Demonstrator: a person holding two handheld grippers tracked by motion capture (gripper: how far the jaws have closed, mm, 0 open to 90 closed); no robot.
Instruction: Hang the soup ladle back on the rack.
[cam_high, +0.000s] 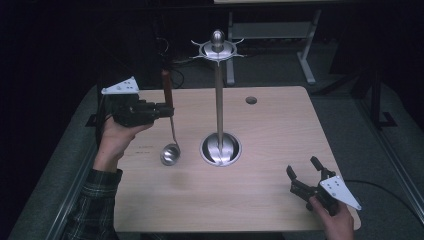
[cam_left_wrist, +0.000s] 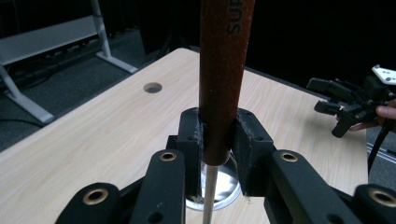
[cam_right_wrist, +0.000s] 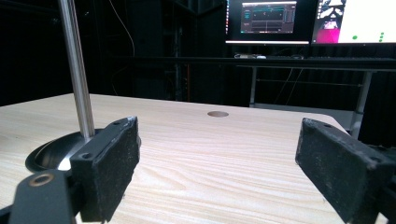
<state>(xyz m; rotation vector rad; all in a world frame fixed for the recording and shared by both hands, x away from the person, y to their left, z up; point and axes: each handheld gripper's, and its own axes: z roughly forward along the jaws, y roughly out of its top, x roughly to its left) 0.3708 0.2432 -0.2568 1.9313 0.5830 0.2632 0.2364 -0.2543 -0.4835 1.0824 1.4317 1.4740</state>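
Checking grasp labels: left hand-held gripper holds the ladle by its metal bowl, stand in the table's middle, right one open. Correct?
Not quite. The left hand-held gripper is shut on the ladle's brown handle, not the bowl; the left gripper view shows it. The stand is mid-table, and the right hand-held gripper is open.

A steel rack (cam_high: 219, 95) stands upright at the centre of the pale wooden desk (cam_high: 260, 195), its round base (cam_high: 220, 149) flat on the top. A cable hole (cam_high: 251, 100) lies at one o'clock from it. Two lit monitors (cam_right_wrist: 308, 21) glow beyond the desk.
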